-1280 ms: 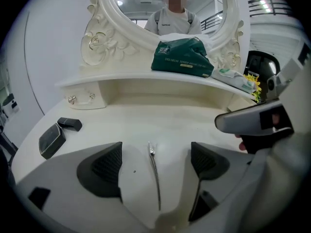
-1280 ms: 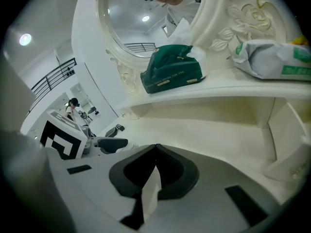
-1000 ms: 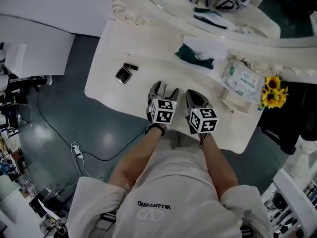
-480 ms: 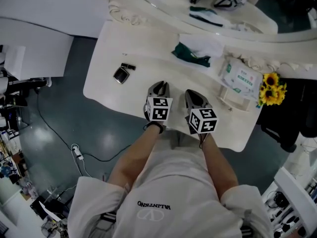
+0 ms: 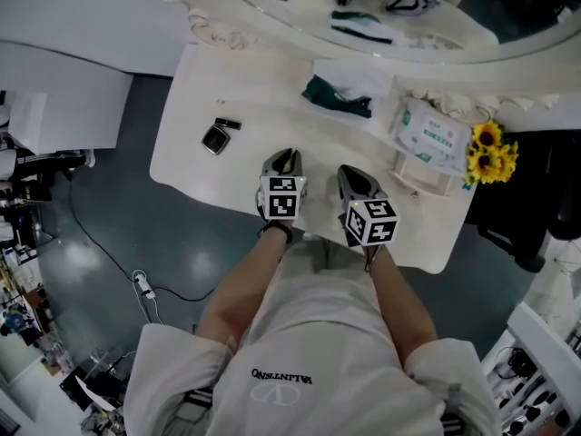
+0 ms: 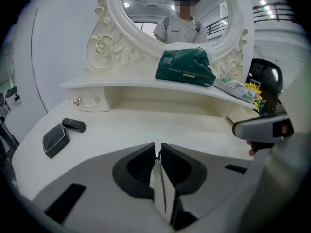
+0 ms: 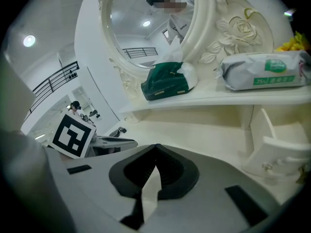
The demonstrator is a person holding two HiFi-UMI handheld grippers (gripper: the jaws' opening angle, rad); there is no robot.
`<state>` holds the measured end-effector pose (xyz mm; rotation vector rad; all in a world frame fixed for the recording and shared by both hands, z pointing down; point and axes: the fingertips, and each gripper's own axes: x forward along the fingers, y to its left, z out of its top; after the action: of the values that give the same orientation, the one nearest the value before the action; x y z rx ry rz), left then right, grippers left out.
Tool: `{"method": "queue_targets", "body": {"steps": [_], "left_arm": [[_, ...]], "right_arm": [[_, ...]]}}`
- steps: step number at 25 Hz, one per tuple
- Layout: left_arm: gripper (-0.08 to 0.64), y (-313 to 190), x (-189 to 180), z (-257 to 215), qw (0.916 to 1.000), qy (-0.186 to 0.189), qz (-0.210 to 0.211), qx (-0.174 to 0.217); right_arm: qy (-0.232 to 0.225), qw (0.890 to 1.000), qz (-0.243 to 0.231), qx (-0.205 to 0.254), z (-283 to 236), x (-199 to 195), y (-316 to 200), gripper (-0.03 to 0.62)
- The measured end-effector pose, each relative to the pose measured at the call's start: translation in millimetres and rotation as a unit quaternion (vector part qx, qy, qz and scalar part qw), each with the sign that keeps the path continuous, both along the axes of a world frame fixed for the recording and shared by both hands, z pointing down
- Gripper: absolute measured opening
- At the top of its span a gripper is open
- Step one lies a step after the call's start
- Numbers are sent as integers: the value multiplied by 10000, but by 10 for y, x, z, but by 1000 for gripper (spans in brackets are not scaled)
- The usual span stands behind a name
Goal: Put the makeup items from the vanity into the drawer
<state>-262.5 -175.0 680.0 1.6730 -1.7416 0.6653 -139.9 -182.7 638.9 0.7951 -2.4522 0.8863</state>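
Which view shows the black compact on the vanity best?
Left gripper view: the black compact lies close and large, unobstructed, beside a small black tube. Head view shows the compact small from above. Right gripper view gives no clear sight of it.

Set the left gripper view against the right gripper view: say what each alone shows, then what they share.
Left only: the right gripper, plus a clear look at the compact and lipstick, at most specks in the right view. Right only: the left gripper with its marker cube; its fingers have just been closing, and nothing identifiable shows between them. Both: mirror, green pack, wipes, sunflowers.
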Motion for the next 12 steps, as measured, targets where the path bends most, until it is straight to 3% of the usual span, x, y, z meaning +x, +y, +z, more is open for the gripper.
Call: {"method": "queue_targets", "body": {"steps": [4,12], "left_arm": [[44,20,234,-122,9998,93,130,93],[43,20,1022,-330,9958,320,808,277]], "right_arm": [[0,9999,119,31,-32,144,16,12],[7,9983,569,140,-136,617,64,12]]}}
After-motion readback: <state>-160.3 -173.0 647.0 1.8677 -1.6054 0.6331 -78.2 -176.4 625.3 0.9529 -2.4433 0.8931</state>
